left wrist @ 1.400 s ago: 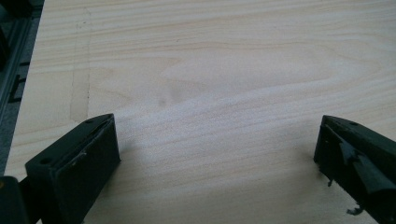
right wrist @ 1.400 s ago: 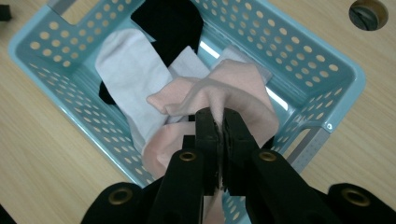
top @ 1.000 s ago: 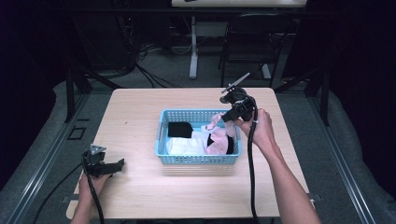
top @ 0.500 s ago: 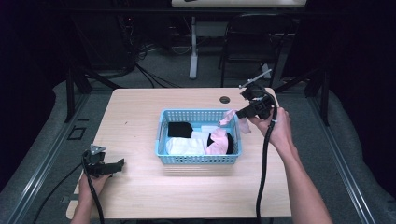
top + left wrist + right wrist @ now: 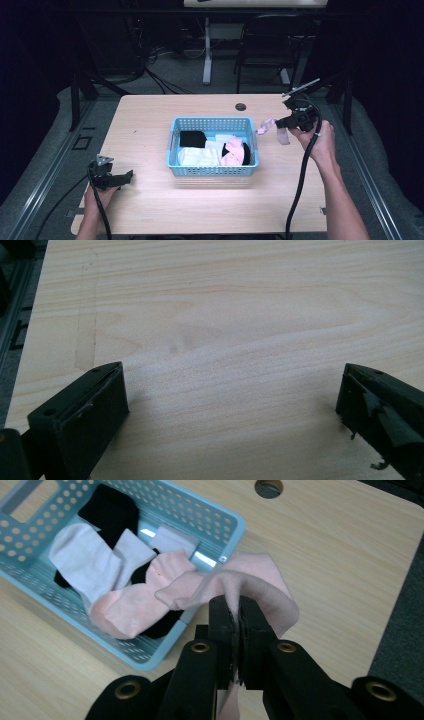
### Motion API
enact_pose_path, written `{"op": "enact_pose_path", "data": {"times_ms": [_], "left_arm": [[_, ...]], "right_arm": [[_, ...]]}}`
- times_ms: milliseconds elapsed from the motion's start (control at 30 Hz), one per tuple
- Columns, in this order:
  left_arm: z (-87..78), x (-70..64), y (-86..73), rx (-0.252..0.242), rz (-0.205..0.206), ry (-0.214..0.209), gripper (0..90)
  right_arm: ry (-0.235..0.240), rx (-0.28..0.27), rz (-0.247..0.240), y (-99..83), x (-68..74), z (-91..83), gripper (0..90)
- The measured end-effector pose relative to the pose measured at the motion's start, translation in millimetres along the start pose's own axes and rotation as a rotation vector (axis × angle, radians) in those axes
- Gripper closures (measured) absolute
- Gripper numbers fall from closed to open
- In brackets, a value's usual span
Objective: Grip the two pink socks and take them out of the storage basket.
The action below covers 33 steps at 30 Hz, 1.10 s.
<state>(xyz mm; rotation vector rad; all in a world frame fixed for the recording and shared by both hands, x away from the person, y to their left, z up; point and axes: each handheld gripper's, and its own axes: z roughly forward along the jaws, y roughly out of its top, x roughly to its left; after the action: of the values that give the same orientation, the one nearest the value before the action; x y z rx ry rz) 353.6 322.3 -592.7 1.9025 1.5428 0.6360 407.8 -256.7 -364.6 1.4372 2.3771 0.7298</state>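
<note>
Comparing with the picture from a second ago, the right hand-held gripper (image 5: 280, 121) has moved from above the blue basket (image 5: 212, 170) out past its right wall, carrying the pink sock (image 5: 272, 129) with it; half a second ago the sock hung over the basket's right edge. The left hand-held gripper (image 5: 127, 176) has stayed where it was near the bench's (image 5: 150, 115) front left corner.

The pink sock now hangs above the bench just right of the basket, clear of its rim. In the right gripper view the right hand-held gripper's jaws are pressed together on a fold of the sock, which drapes over and around both jaw tips. The left hand-held gripper's jaws stand spread wide with bare bench between them.

In the basket lie a second pink sock (image 5: 135, 605), white socks (image 5: 82, 552) and black socks (image 5: 107, 510), overlapping so that their count is hard to make out. The held sock's lower end is hidden behind the jaws in the right gripper view.
</note>
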Motion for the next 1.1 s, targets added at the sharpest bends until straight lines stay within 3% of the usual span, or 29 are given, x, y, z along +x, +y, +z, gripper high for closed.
{"op": "enact_pose_path", "data": {"times_ms": [333, 567, 700, 967, 1100], "left_arm": [[0.0, -0.1, 0.0, 0.000, -0.001, 0.001, 0.3], [0.0, -0.2, 0.0, 0.000, -0.001, 0.001, 0.3], [-0.1, -0.3, 0.0, 0.000, -0.002, 0.003, 0.3], [-0.2, -0.4, 0.0, 0.000, -0.002, 0.004, 0.3], [-0.2, -0.4, 0.0, 0.000, -0.002, 0.003, 0.3]], "right_arm": [[-0.024, 0.026, 0.095, -28.6, -32.7, 17.6, 86.4], [-0.063, 0.101, 0.112, -47.5, -46.9, 45.4, 86.5], [-0.051, 0.118, 0.134, -59.1, -50.6, 63.0, 86.4], [-0.046, 0.228, 0.115, -73.7, -47.6, 100.6, 86.3], [-0.020, 0.218, 0.156, -76.9, -51.6, 107.4, 83.5]]}}
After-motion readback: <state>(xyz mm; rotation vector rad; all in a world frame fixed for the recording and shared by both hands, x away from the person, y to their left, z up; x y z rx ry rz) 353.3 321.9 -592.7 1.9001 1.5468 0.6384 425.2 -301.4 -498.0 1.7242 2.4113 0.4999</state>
